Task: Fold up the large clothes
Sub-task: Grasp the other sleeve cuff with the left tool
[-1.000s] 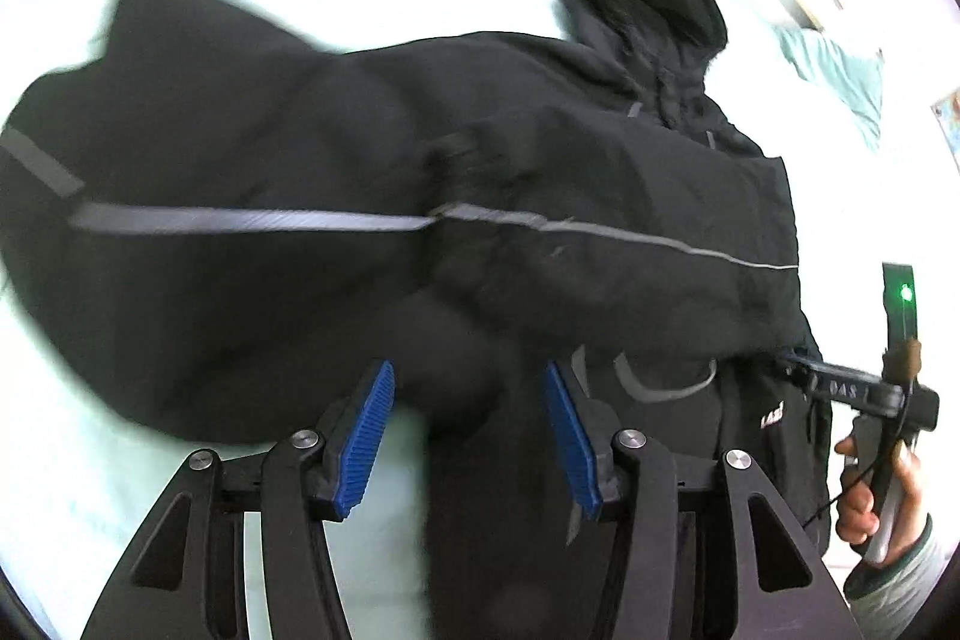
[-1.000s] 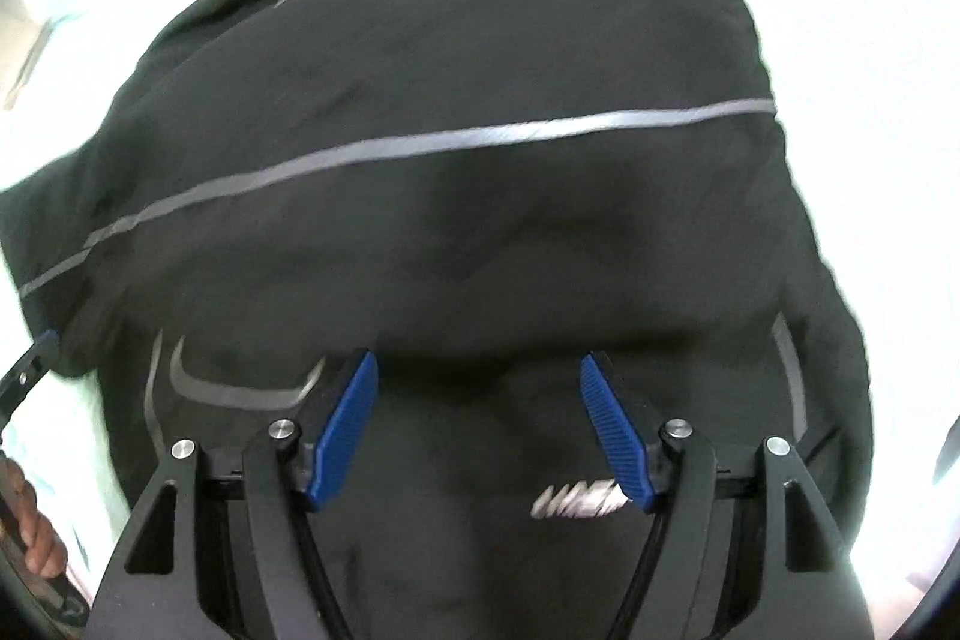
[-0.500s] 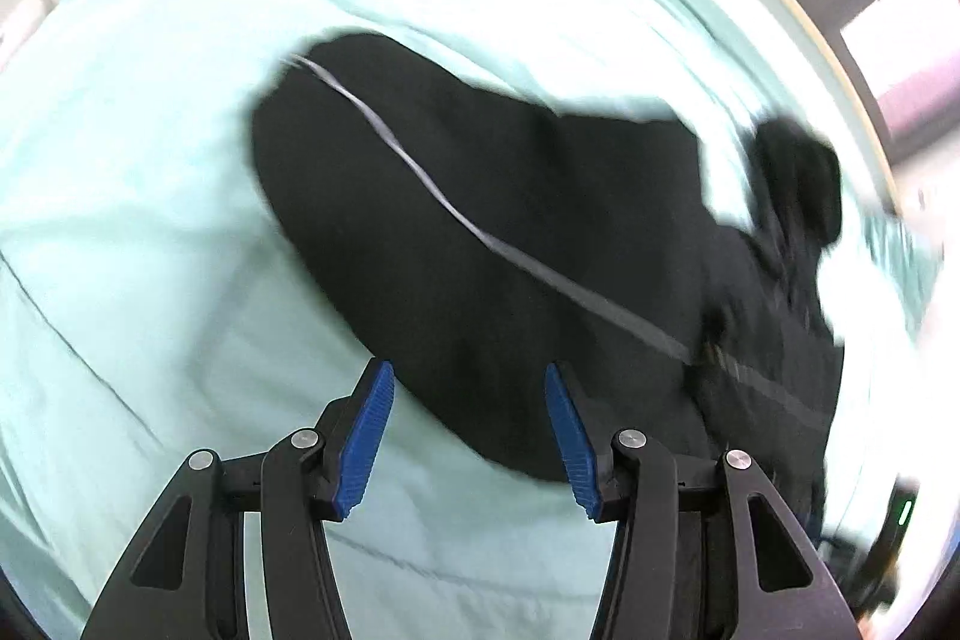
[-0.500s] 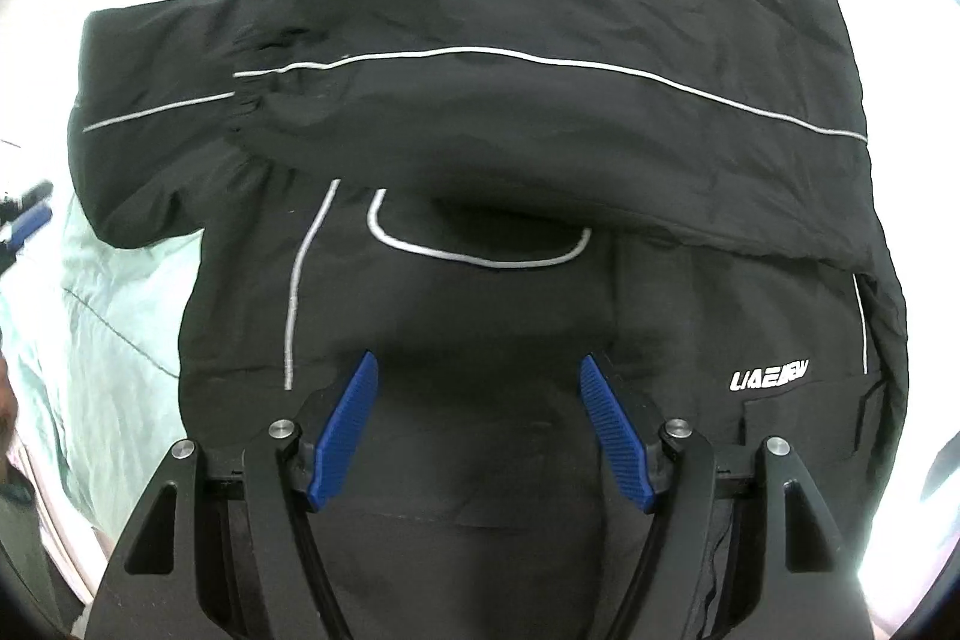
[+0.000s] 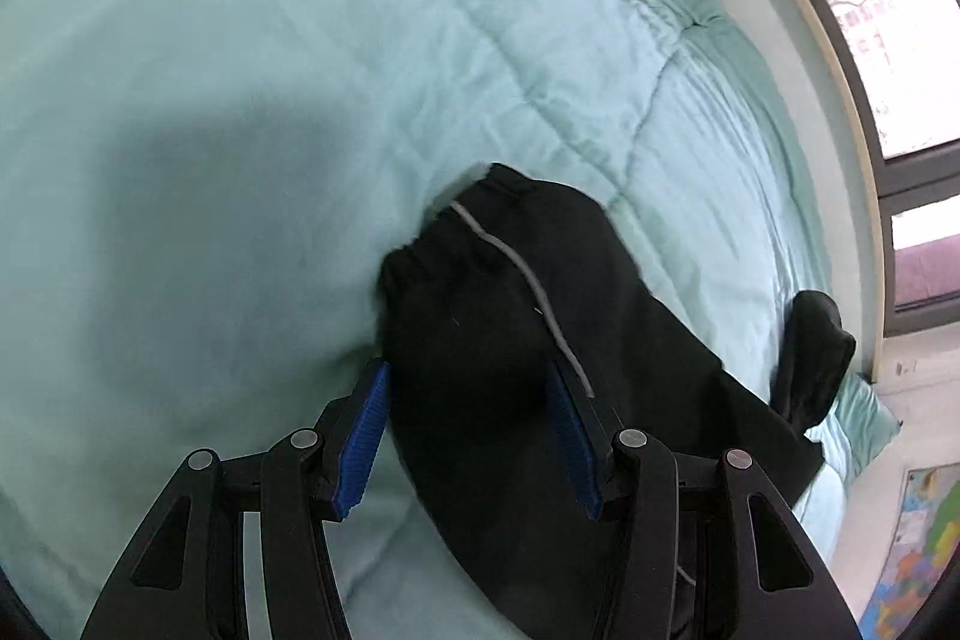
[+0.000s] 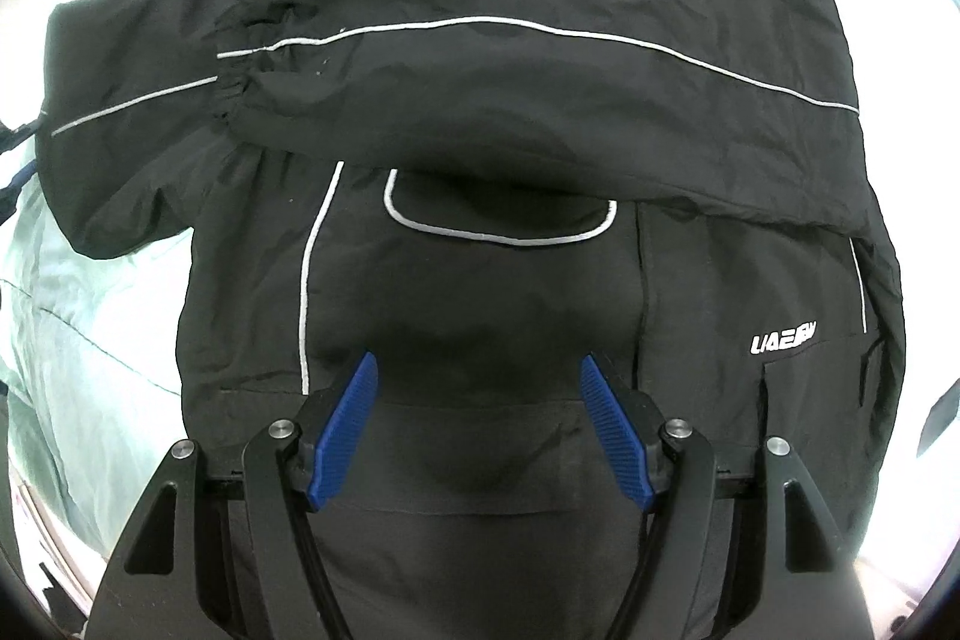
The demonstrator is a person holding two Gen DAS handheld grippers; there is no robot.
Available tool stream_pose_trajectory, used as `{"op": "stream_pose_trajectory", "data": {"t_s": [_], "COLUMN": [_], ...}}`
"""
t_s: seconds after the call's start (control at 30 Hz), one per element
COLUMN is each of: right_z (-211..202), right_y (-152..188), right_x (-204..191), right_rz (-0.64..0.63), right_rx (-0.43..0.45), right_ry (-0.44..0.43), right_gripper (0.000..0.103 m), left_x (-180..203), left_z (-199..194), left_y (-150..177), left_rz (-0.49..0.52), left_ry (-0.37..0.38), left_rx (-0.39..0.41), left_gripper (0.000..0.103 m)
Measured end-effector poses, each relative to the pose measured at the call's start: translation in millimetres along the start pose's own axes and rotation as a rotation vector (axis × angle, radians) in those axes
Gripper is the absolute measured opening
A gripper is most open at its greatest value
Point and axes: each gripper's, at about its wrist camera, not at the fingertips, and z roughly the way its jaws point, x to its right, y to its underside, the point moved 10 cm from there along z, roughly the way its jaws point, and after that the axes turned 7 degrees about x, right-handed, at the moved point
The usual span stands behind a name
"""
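1. Nearest in the left wrist view, the left gripper [image 5: 468, 436] is seen with its blue-padded jaws spread wide; nothing is pinched between them, and the end of a black sleeve [image 5: 498, 316] is framed in the gap.
2. The sleeve is laid out on a pale green quilt [image 5: 240, 70]. Its gathered elastic cuff [image 5: 420, 256] points away from the gripper, and a thin grey stripe [image 5: 528, 280] is run along its length.
3. Farther off in that view, the black hood [image 5: 813, 352] is seen near the quilt's far edge, and beyond it a window frame [image 5: 888, 172] is set in the wall.
4. Nearest in the right wrist view, the right gripper [image 6: 480, 430] is likewise held with its jaws apart. It is positioned over the lower front of the black jacket [image 6: 480, 292], and no cloth is clamped.
5. The jacket is spread flat on the quilt [image 6: 90, 340], front side up. White lettering [image 6: 783, 340] is printed on the chest panel, and a white-piped pocket flap [image 6: 498, 220] is seen at the middle.
6. Beyond the flap, the folded sleeve [image 6: 540, 88] is laid across the chest, its cuff resting near the opposite shoulder.
7. Farthest away, the outstretched sleeve [image 6: 132, 112] is extended sideways off the body onto the quilt.
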Motion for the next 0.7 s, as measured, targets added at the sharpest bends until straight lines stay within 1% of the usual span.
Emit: {"op": "stream_pose_trajectory", "data": {"t_s": [0.07,0.1,0.13,0.2,0.23,0.3,0.43,0.47,0.5,0.53,0.63,0.67,0.7], "right_z": [5.2,7.8,10.8,15.0,21.3,22.6,24.9,25.9,26.9,27.6,25.8,23.6,20.2], "right_y": [-1.3,-1.5,-16.7,-16.1,-21.5,-20.5,-18.7,-18.7,-19.1,-19.3,-22.5,-25.7,-30.7], "right_x": [-12.8,-18.8,-25.1,-37.7,-38.2,-51.3,-74.8,-80.0,-86.0,-89.2,-102.7,-107.0,-111.8], "right_rz": [-0.012,-0.016,-0.024,-0.039,-0.048,-0.071,-0.120,-0.130,-0.141,-0.148,-0.175,-0.185,-0.193], "right_rx": [-0.011,-0.015,-0.022,-0.033,-0.037,-0.045,-0.058,-0.061,-0.063,-0.063,-0.053,-0.040,-0.020], "right_ry": [0.010,0.012,0.012,0.013,0.014,0.017,0.013,0.015,0.016,0.016,0.017,0.019,0.019], "right_gripper": [0.074,0.074,0.074,0.074,0.074,0.074,0.074,0.074,0.074,0.074,0.074,0.074,0.074], "left_x": [-2.8,-4.1,-3.6,-2.3,-2.7,-3.7,-4.4,-0.9,4.2,9.0,23.3,24.8,22.6], "left_z": [7.2,11.6,14.3,20.1,20.2,21.8,28.2,25.5,22.8,19.7,-6.8,-22.3,-46.7], "left_y": [-1.3,-2.0,-1.3,1.4,1.5,1.4,1.2,-0.8,-2.5,-2.6,-4.9,-5.4,-5.1], "left_rz": [-0.018,-0.038,-0.051,-0.068,-0.075,-0.100,-0.125,-0.113,-0.088,-0.057,-0.018,-0.018,-0.032], "left_ry": [0.018,0.040,0.061,0.088,0.102,0.139,0.169,0.184,0.192,0.183,0.190,0.176,0.137], "left_rx": [0.000,-0.003,-0.011,-0.025,-0.021,-0.019,-0.013,0.011,0.029,0.040,0.114,0.152,0.211], "left_gripper": [0.058,0.059,0.059,0.060,0.060,0.062,0.063,0.060,0.034,0.019,0.014,0.014,0.013]}}
